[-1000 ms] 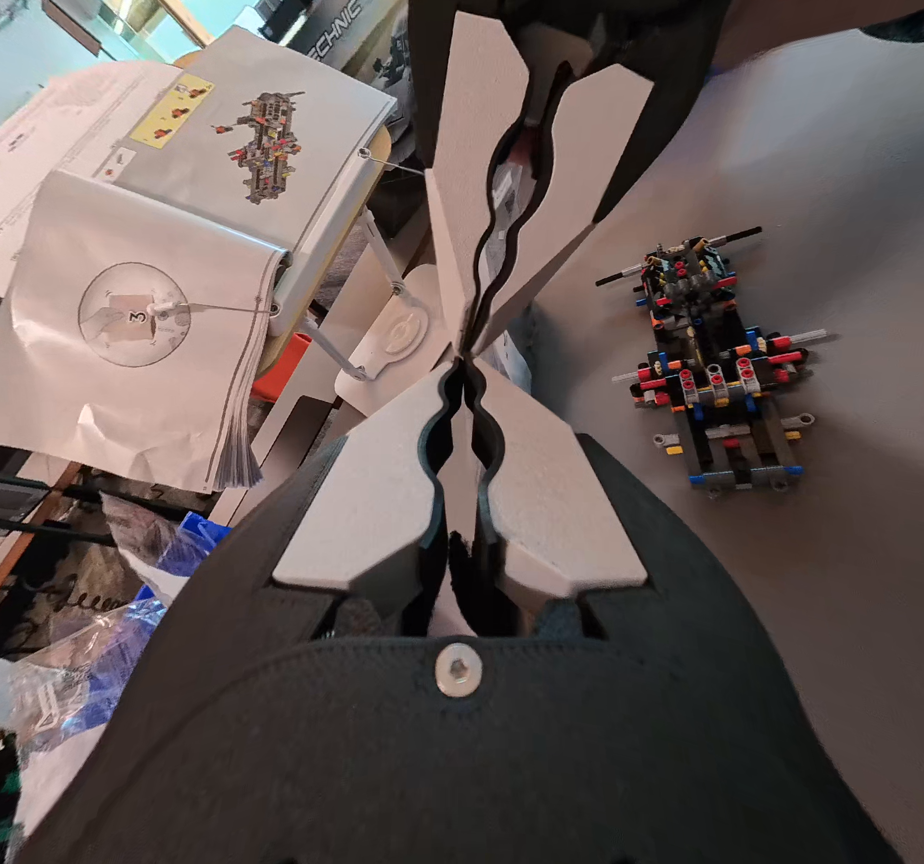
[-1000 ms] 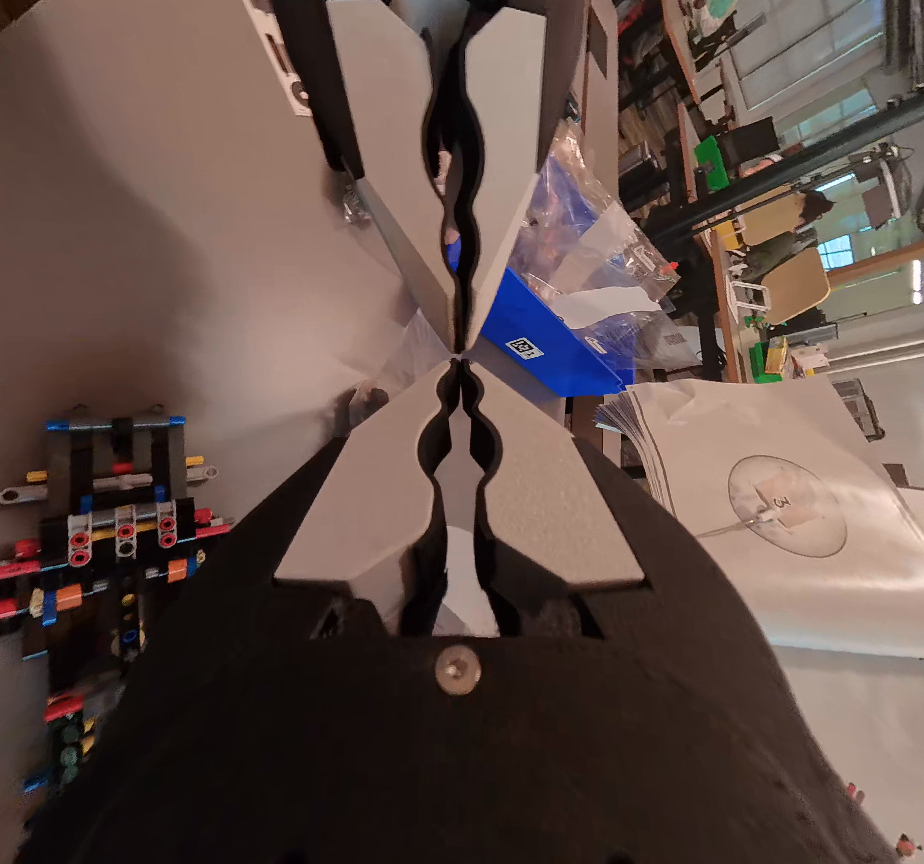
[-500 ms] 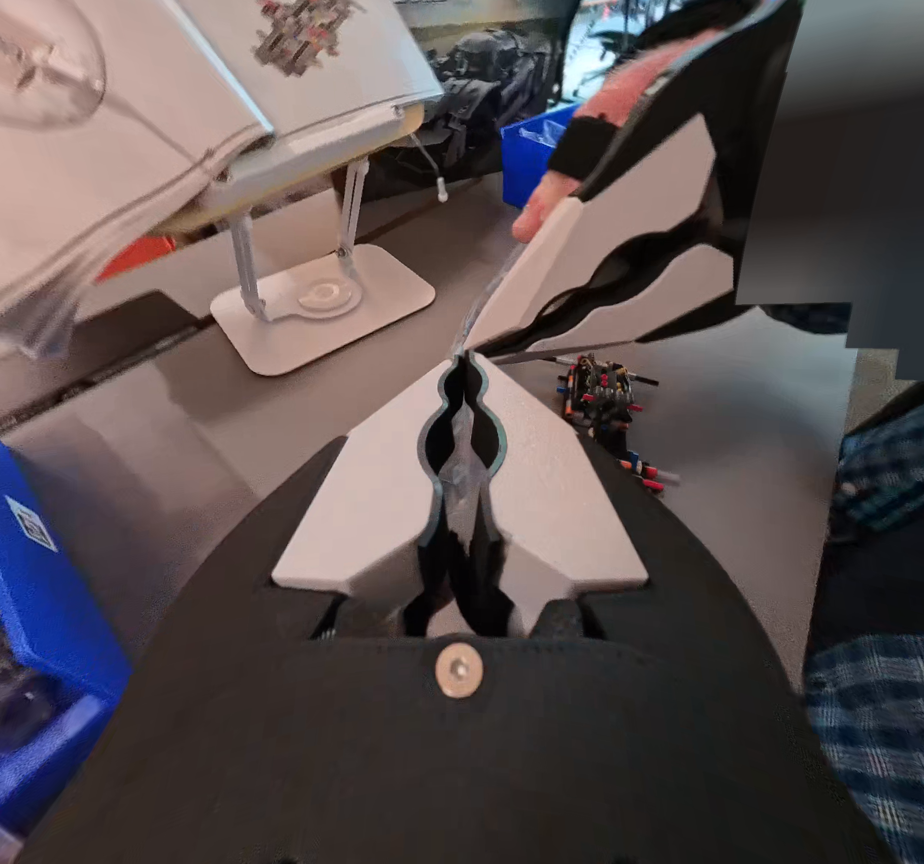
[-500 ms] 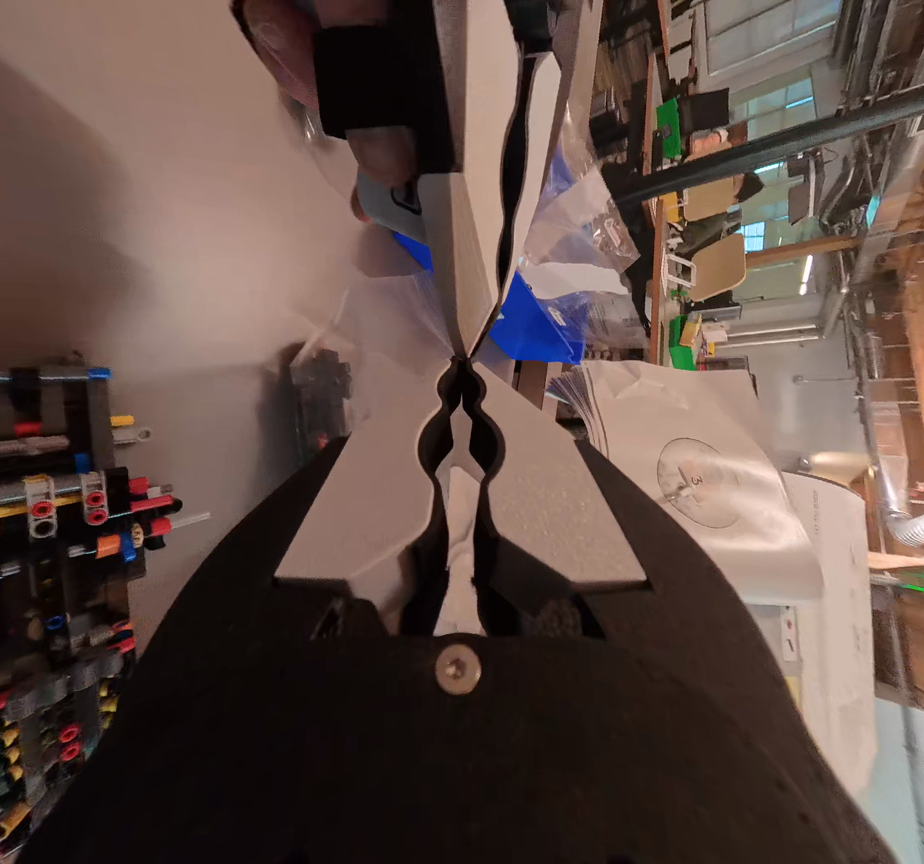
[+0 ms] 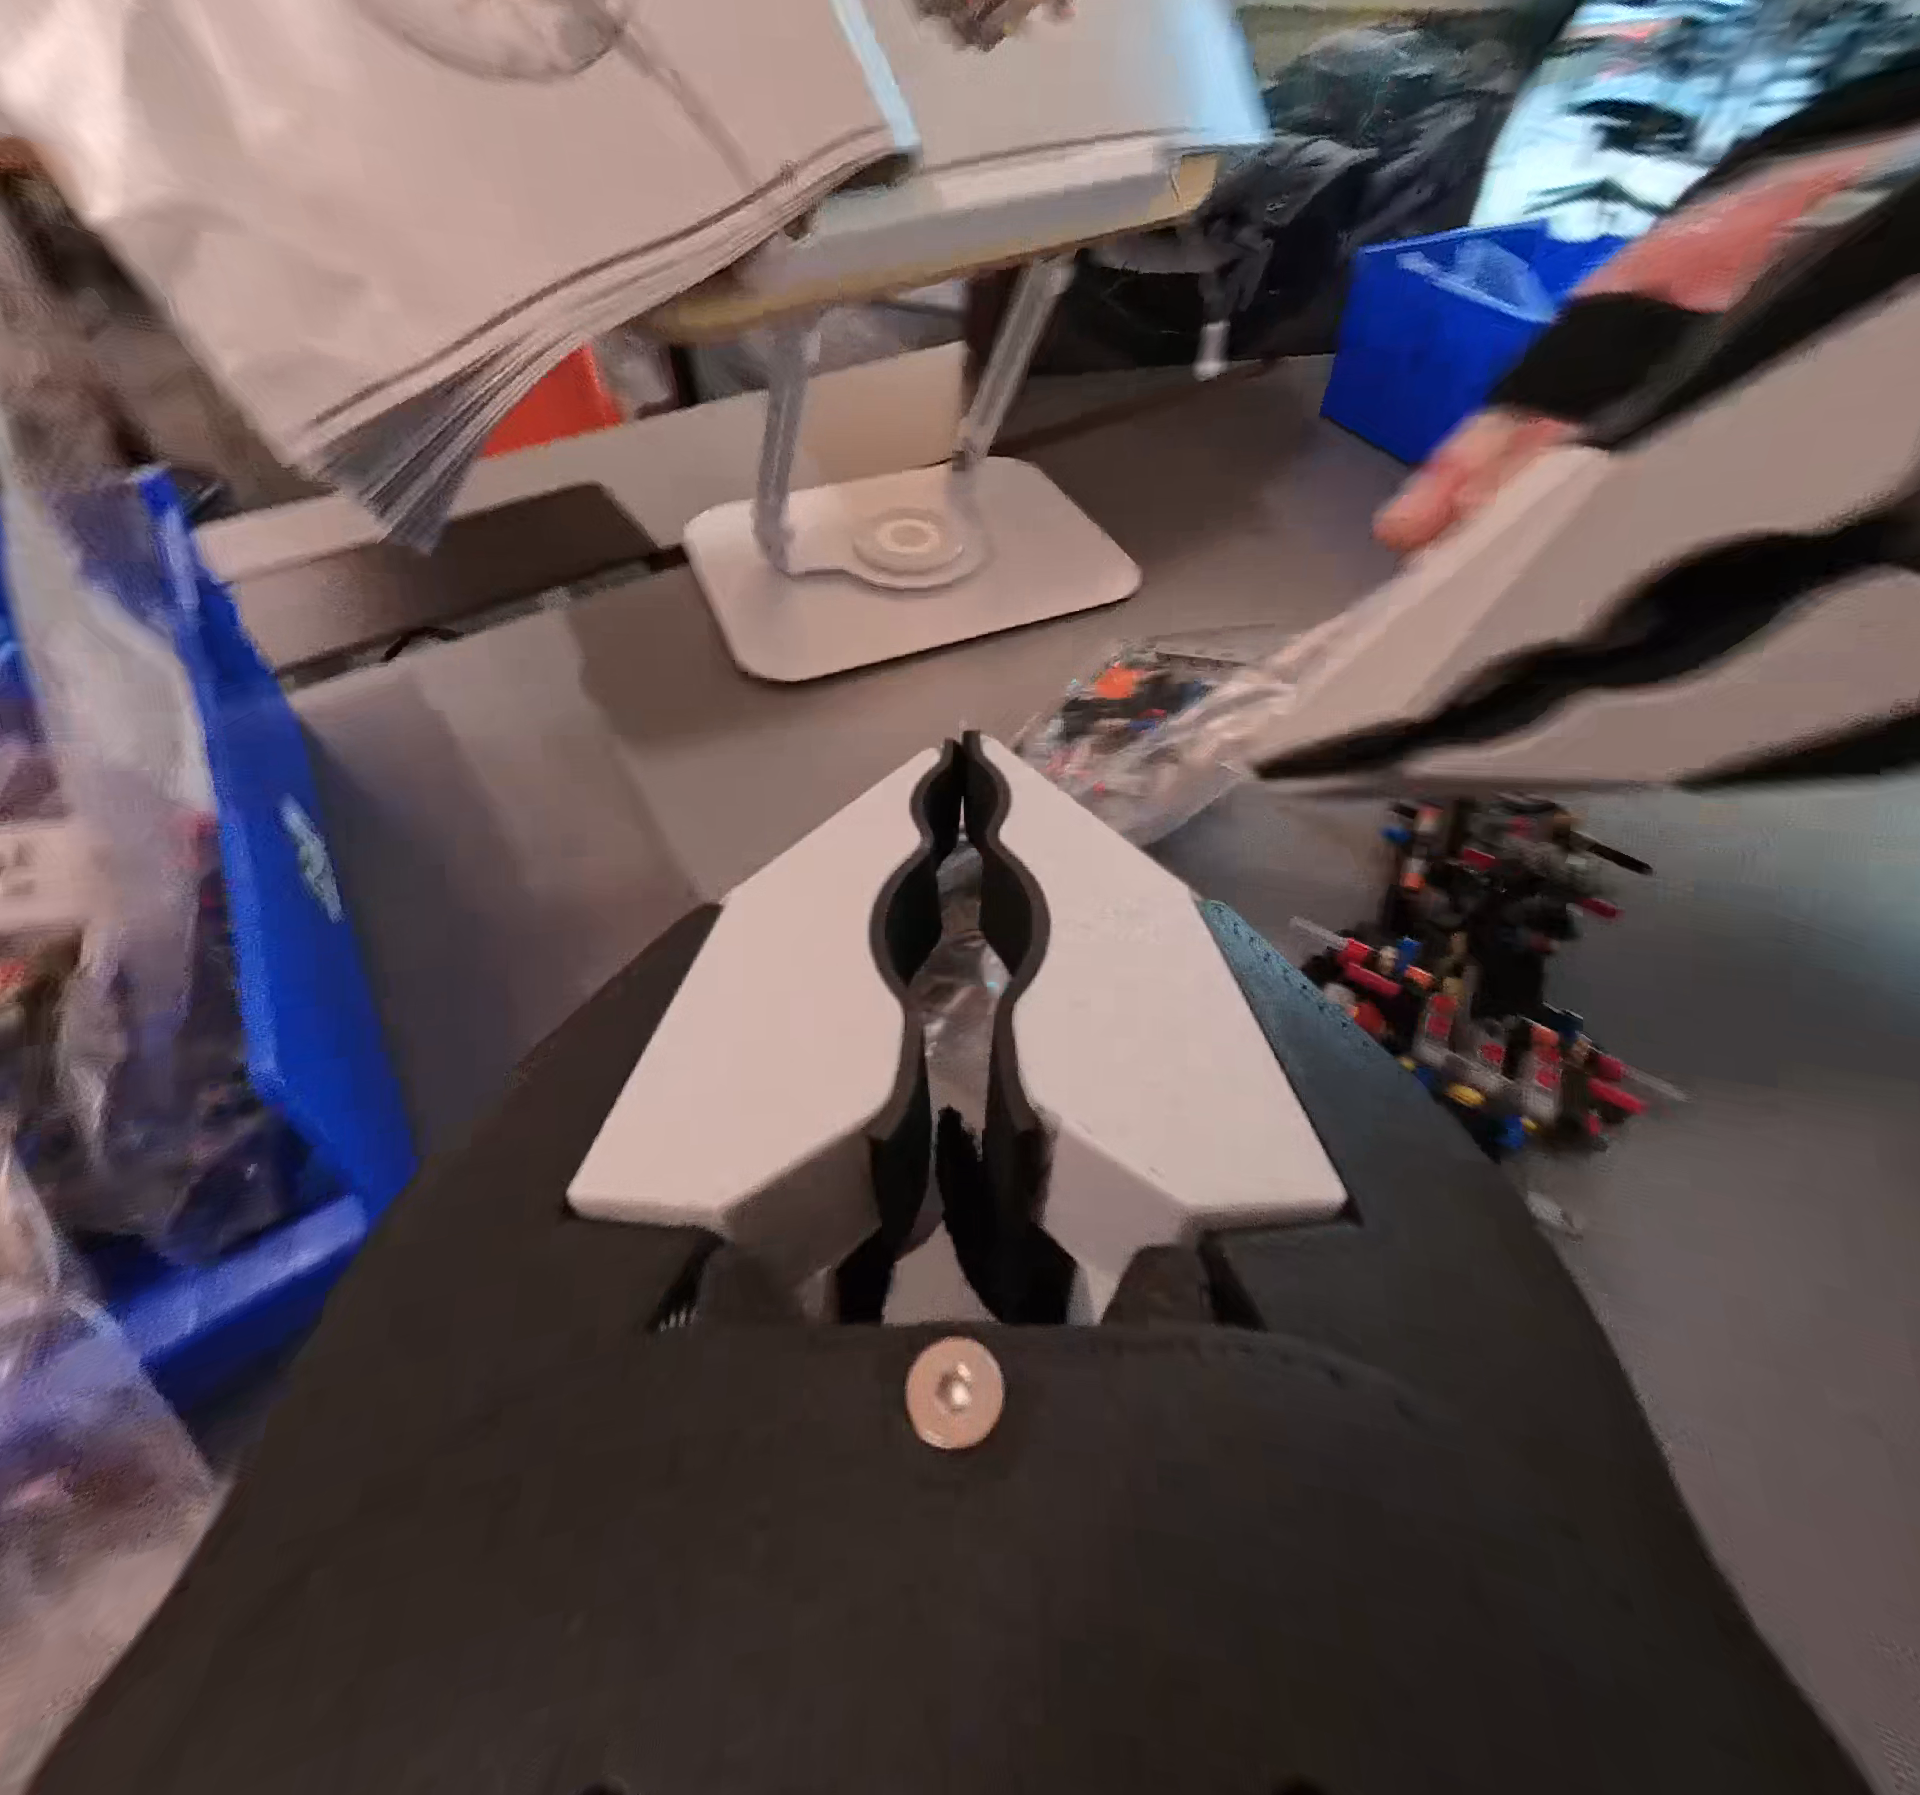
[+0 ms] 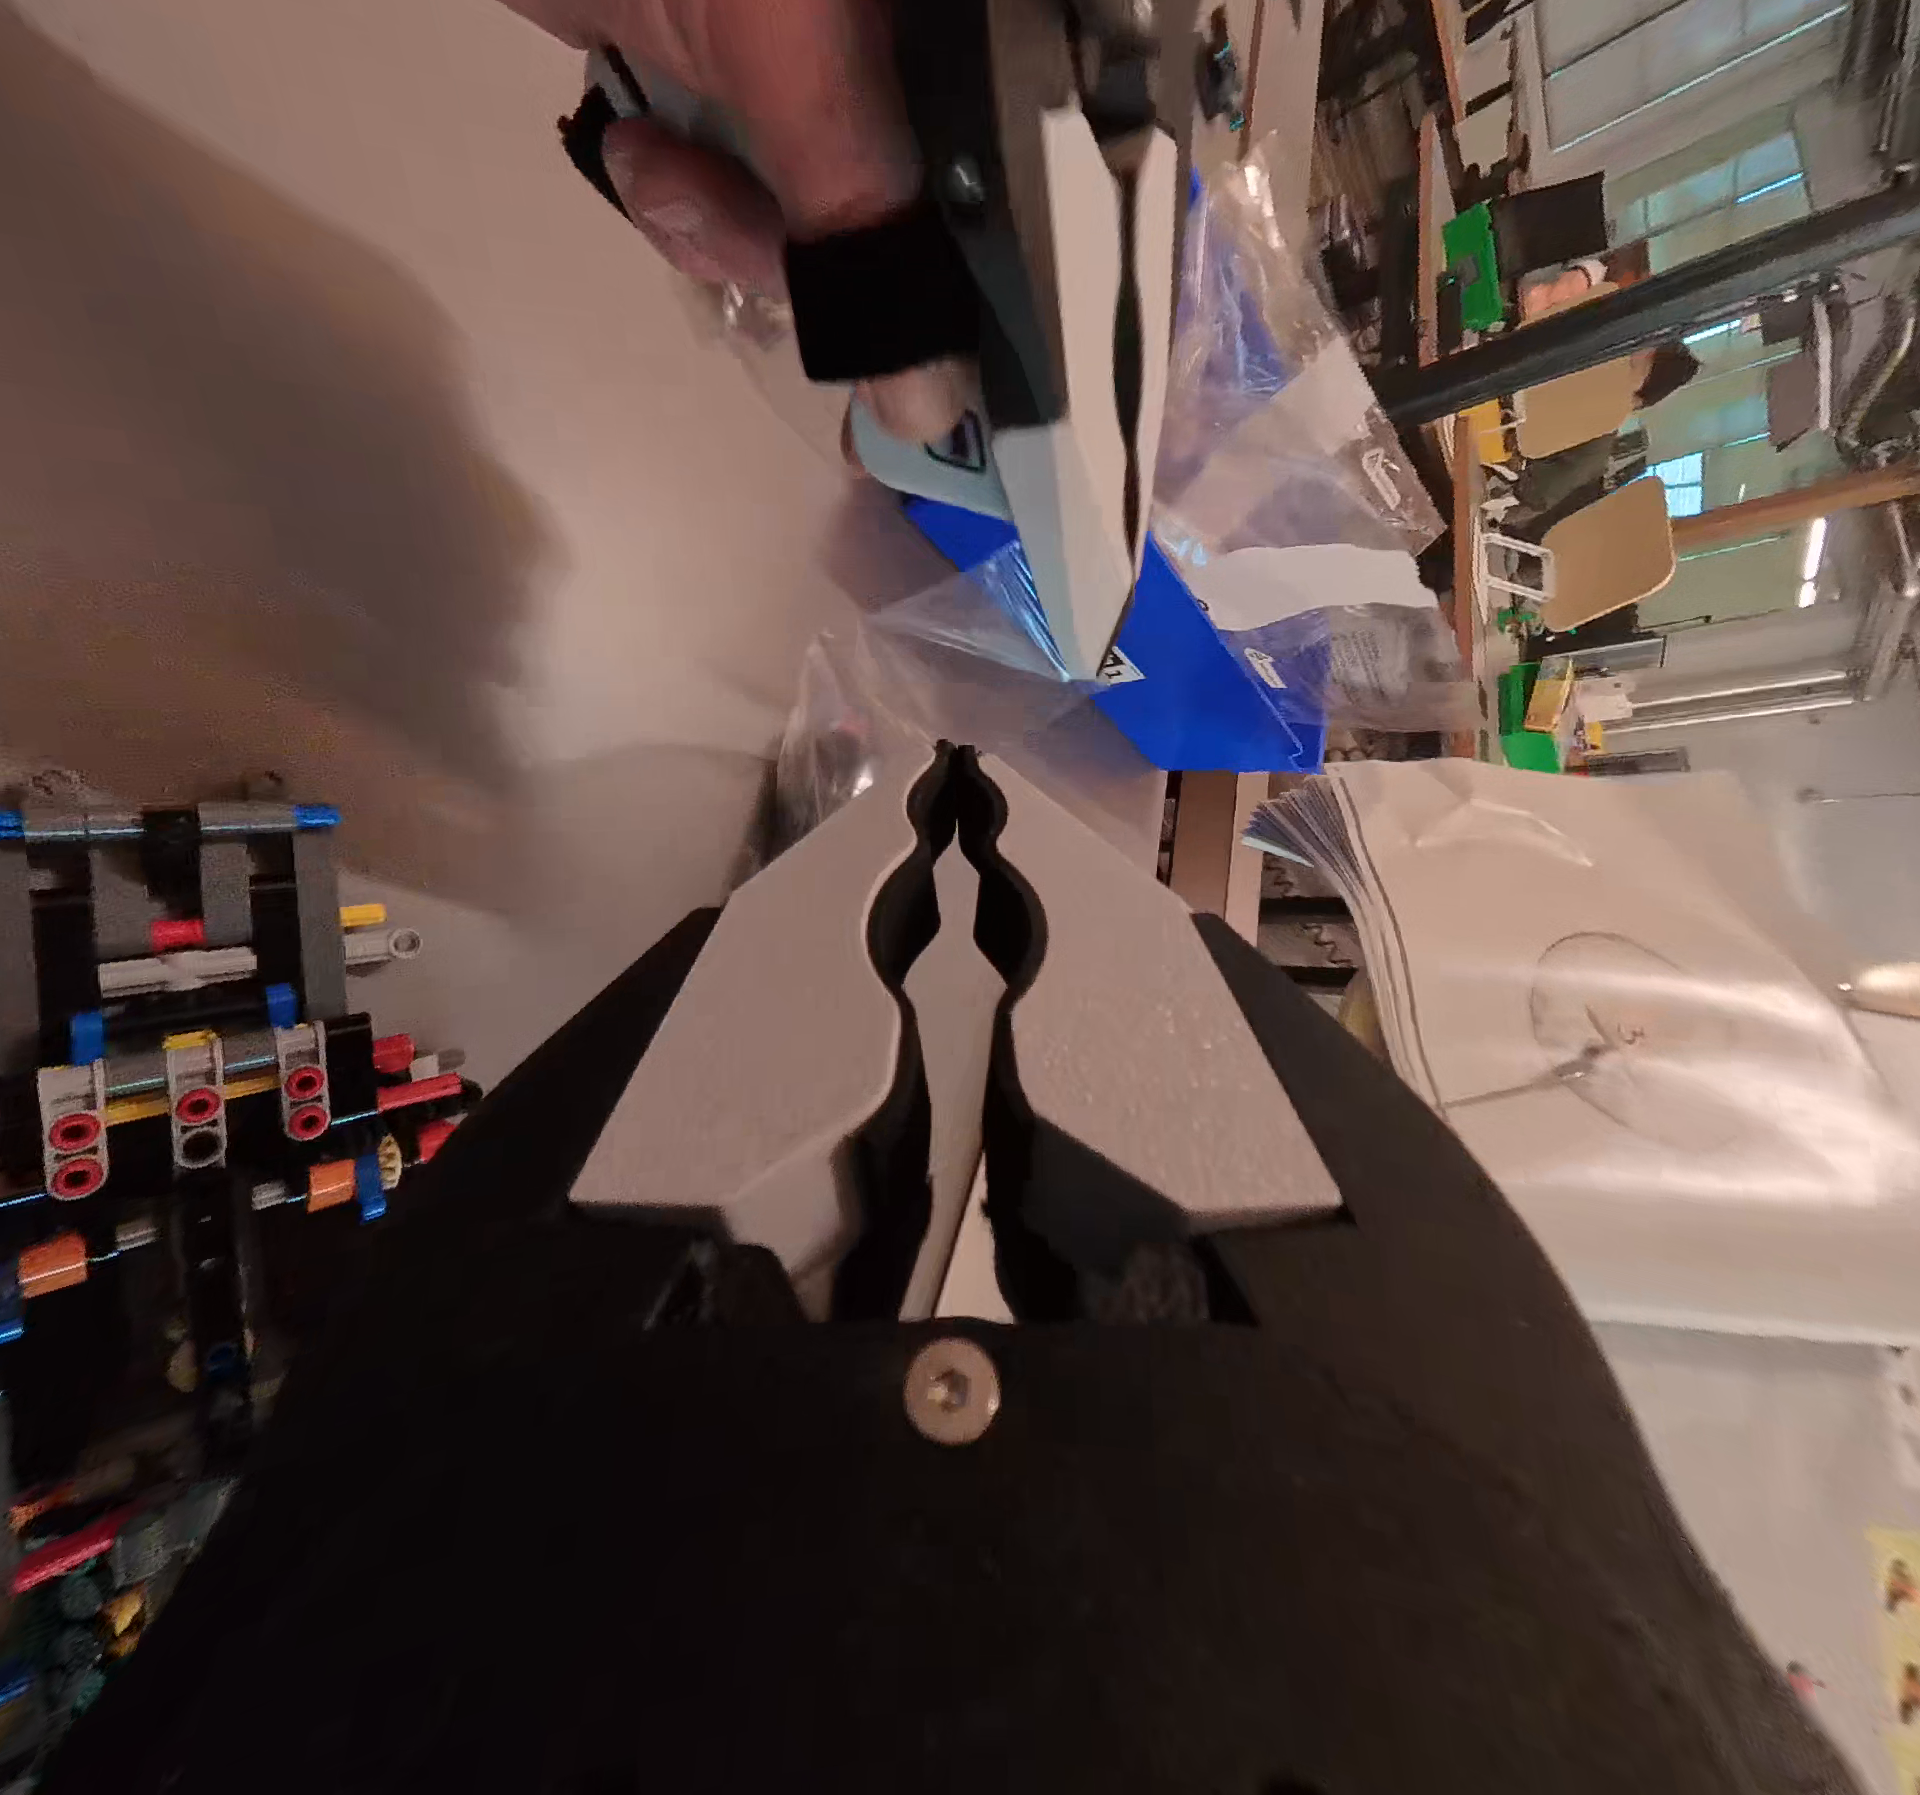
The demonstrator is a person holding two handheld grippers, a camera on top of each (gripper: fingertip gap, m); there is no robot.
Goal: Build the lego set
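Observation:
A clear plastic bag of small Lego parts (image 5: 1132, 737) hangs just above the grey table. My right gripper (image 6: 956, 753) is shut on its edge; it comes in from the right in the left wrist view (image 5: 1262, 769). My left gripper (image 5: 961, 743) is shut, with clear film showing between its fingers. In the right wrist view the left gripper (image 6: 1091, 665) pinches the bag's film (image 6: 935, 644) just beyond my right tips. The part-built Lego chassis (image 5: 1486, 976) lies on the table to the right; it also shows in the right wrist view (image 6: 197, 1070).
An open instruction booklet (image 5: 520, 135) rests on a white stand (image 5: 914, 571) behind the bag. A blue bin (image 5: 281, 862) with more bags sits at the left, a second blue bin (image 5: 1434, 332) at the back right. The set's box (image 5: 1351, 114) stands behind. The grippers' ends are close to 6 cm from one another.
The two grippers were tip to tip on the bag; now they have pulled apart, the left swinging away and downward, with the film stretched between them. Both stayed shut.

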